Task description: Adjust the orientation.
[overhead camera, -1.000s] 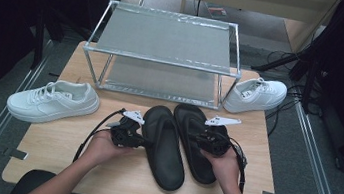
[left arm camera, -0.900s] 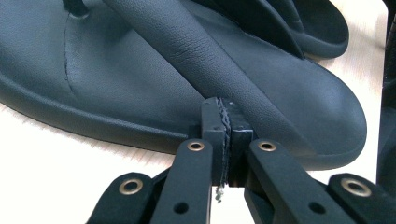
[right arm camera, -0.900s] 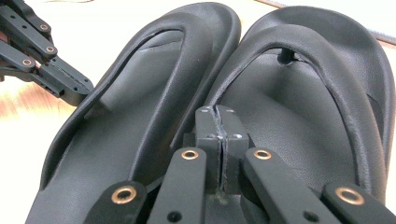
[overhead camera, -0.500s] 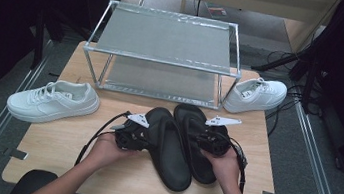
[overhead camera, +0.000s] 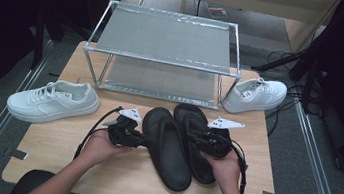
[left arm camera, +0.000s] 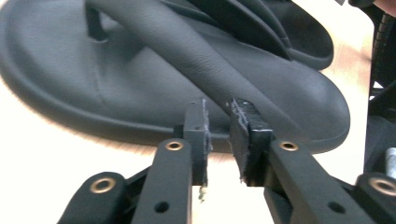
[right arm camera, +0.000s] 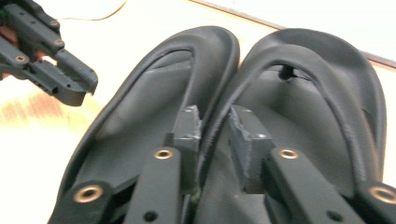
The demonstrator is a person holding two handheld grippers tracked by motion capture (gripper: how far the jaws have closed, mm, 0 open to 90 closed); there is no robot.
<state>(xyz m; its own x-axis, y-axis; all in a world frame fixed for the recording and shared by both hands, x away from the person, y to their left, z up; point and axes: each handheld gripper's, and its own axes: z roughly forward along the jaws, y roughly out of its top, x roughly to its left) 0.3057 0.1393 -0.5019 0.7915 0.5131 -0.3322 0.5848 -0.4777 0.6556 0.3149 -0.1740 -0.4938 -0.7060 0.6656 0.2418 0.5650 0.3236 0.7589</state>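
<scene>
The left gripper (overhead camera: 143, 137) and right gripper (overhead camera: 194, 138) had just been opening, jaws slightly parted and empty, each beside its black flip-flop (overhead camera: 169, 146) lying lengthwise away from the person.

my left gripper (overhead camera: 146, 139): black body, grey three-cornered plate on top, black cable looping off to the left | my right gripper (overhead camera: 194, 136): same black build, same plate, cable running near | jaws: black, brass-ringed screws, worn grey pads (left arm camera: 204, 133) | forearms: bare, no sleeves
</scene>
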